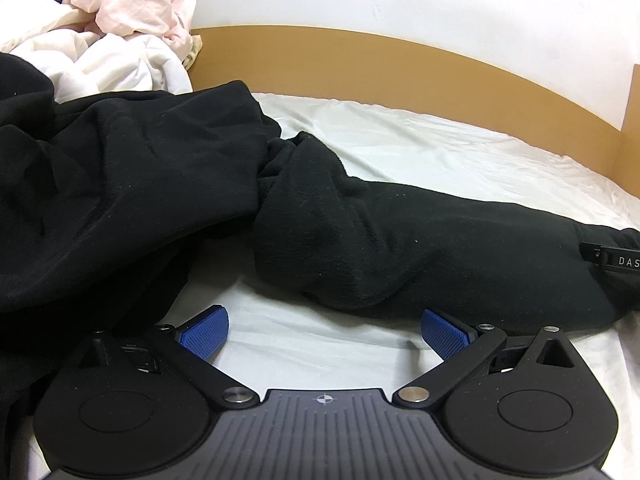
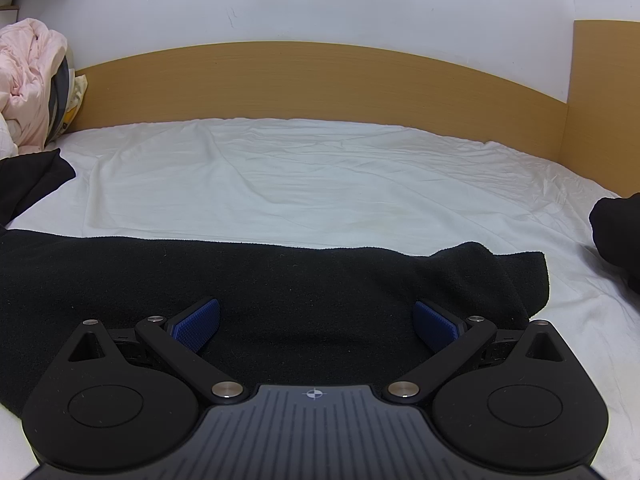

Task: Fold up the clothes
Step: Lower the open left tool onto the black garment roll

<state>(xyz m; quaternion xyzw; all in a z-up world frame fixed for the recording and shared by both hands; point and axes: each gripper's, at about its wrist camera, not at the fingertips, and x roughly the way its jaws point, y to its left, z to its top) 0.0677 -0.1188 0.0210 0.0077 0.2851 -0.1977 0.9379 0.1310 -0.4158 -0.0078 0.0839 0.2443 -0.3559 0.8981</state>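
A black fleece garment lies rumpled on the white bed sheet. One long sleeve stretches out to the right. My left gripper is open just short of that sleeve, over bare sheet, with nothing between its blue pads. In the right wrist view the same black cloth lies flat across the near part of the bed, its end bunched at the right. My right gripper is open low over this cloth, and I cannot tell if it touches.
A pile of pink and white laundry sits at the back left. A wooden bed frame runs along the white wall, with a taller panel at the right. Another dark cloth shows at the right edge.
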